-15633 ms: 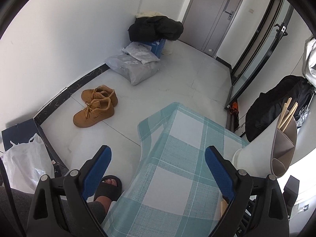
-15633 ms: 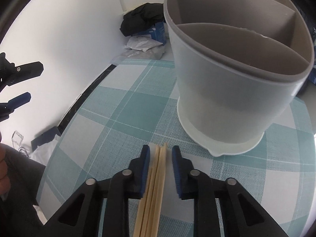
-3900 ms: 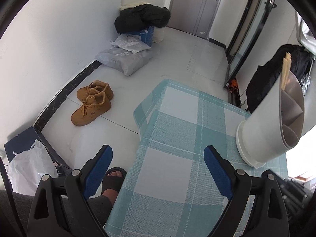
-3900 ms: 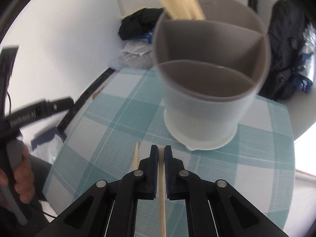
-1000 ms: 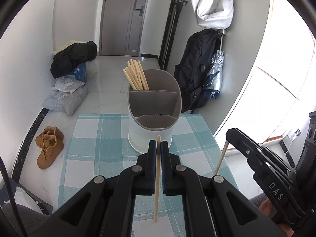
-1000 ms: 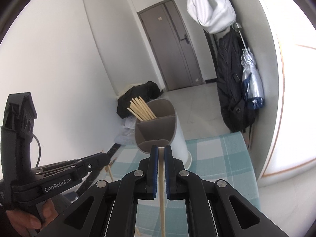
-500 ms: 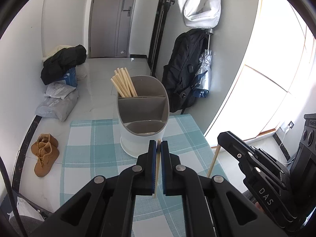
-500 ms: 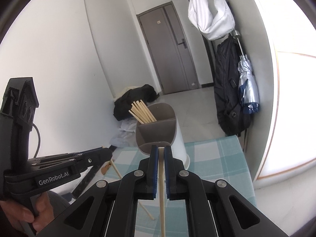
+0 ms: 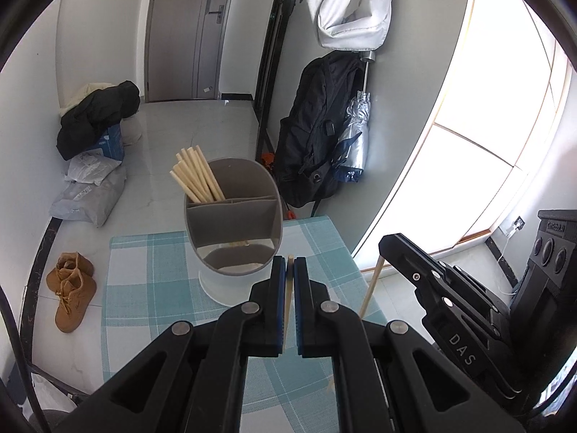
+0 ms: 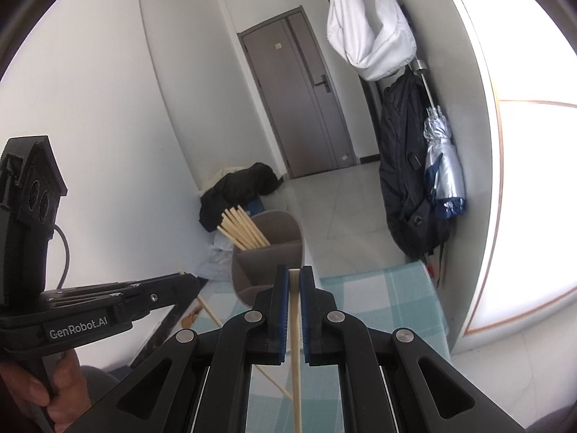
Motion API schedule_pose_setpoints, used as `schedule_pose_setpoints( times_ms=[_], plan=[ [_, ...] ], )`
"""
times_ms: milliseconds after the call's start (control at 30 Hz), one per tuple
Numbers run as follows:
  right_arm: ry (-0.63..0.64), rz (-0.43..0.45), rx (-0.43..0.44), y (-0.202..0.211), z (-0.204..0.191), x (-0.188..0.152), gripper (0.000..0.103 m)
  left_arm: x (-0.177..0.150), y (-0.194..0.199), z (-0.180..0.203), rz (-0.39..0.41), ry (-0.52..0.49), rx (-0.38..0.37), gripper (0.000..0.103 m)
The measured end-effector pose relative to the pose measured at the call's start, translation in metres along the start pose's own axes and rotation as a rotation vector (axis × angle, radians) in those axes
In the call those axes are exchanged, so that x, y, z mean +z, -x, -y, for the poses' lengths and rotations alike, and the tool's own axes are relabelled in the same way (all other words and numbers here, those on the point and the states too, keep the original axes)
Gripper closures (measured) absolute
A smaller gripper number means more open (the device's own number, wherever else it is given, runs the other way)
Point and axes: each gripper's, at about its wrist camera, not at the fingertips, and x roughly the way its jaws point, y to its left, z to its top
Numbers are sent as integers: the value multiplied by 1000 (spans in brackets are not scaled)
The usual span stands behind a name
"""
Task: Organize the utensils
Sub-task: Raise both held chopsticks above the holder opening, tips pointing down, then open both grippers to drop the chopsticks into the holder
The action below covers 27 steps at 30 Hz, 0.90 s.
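teal plaid tabletop [image 9: 151, 274], tiled entry floor [image 9: 202, 126]. one divided holder [image 9: 234, 223]; left gripper [image 9: 287, 270] and right gripper [image 10: 295, 281] fingers each clench one chopstick [image 9: 286, 306]; boots [image 9: 70, 290] at 9 o'clock.

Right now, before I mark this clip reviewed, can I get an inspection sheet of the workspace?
Surface: small table with teal-and-white checked cloth; no loose utensils seen.
Job's things: grey oval plastic utensil holder with dividers upright; bundle of pale wooden chopsticks in its far-left compartment.
Clutter: nothing seen on the table.
Grippers: left claw shut on one wooden chopstick; right claw shut on another chopstick.
Cables: black cable on the left gripper's handle.
Surroundings: tan boots, black backpack, folded silver umbrella, bags by the grey door.
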Motion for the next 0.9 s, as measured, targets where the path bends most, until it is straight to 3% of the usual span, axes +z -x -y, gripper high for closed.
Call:
schedule_pose_setpoints(
  times_ms=[367, 633, 900],
  plan=[
    [35, 56, 21, -16, 3, 45, 98, 50, 8, 4, -3, 12, -33, 103],
    [96, 139, 58, -30, -6, 103, 98, 102, 37, -6, 85, 51, -77, 103],
    [162, 232, 113, -60, -26, 154, 98, 132, 36, -24, 126, 59, -50, 103]
  ],
)
